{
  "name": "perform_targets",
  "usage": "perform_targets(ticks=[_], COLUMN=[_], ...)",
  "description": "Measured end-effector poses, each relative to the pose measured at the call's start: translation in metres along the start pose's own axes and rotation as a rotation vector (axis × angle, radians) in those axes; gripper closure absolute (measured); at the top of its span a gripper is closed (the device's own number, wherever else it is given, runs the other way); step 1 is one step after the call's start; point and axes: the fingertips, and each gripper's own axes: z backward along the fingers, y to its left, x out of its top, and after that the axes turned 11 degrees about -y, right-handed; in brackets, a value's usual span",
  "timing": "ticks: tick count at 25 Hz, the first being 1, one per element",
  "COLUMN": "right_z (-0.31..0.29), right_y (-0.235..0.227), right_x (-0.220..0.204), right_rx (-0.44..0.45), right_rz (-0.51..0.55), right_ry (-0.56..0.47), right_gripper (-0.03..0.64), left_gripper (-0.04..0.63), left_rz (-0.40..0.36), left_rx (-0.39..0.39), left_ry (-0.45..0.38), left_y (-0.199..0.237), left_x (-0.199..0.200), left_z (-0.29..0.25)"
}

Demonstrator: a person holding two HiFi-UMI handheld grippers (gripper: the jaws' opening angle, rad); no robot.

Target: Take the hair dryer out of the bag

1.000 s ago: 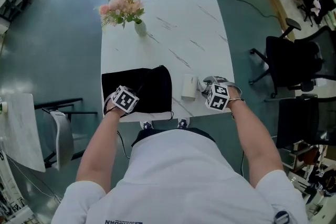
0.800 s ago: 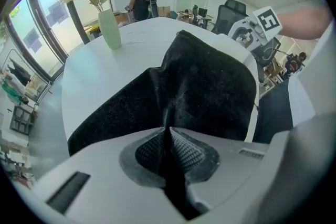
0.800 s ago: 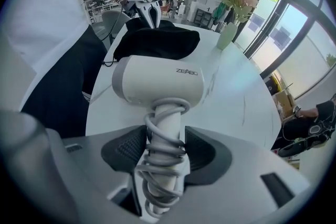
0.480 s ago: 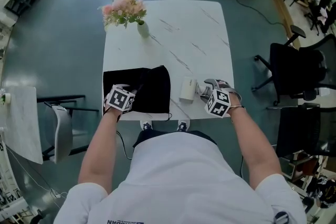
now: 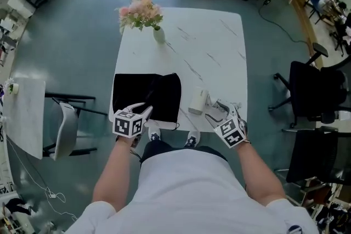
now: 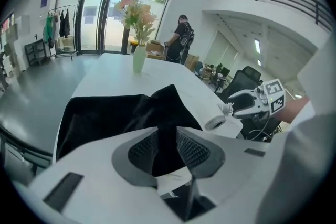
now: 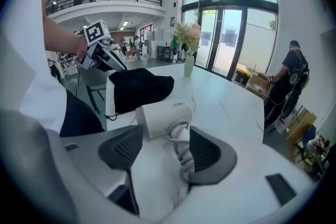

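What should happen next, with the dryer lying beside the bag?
Probably just draw the right claw back and stop: the dryer lies on the table, fully out of the black bag, and that claw's jaws stand apart, gripping nothing. The job looks done.

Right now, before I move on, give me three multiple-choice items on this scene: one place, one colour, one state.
1. Where does the hair dryer lie relative to the bag?
A. inside it
B. on the table, to its right
C. on the floor

2. What colour is the bag?
A. black
B. red
C. white

3. How is the right gripper?
A. shut tight
B. shut on the bag
C. open, gripping nothing

Answers:
1 B: the head view shows the hair dryer flat on the table beside the bag.
2 A: the bag is black in every view.
3 C: in the right gripper view its jaws stand wide apart.
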Motion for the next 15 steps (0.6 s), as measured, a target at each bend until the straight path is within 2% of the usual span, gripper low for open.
perform_targets(ticks=[2,3,6,10,15], right_z=[0.0,0.001,0.008,0.015,0.02], right_y=[0.015,0.022,0.031,0.041,0.061], right_x=[0.007,0.011,0.03,0.045,0.063], right_rx=[0.041,0.055,0.043,0.037,-0.001], right_rz=[-0.009,-0.023,-0.102,-0.296,-0.299], right_ry=[-0.033,-0.057,-0.145,-0.202,-0.222], right_gripper=[0.332,0.359,0.579,0.6,0.6], left_gripper=[0.494,0.517,0.568,0.578,0.578], left_rz=[-0.02,-0.031,-0.057,-0.111,-0.139], left_rx=[0.0,-0.003,-0.017,-0.051,-0.099], left_ry=[-0.027,-0.034,-0.044,-0.066,-0.076], left_y=[-0.007,-0.01,-0.021,-0.034,-0.043], left_x=[0.004,0.006,0.008,0.013,0.005], left_z=[0.007,0.009,0.019,0.031,0.058])
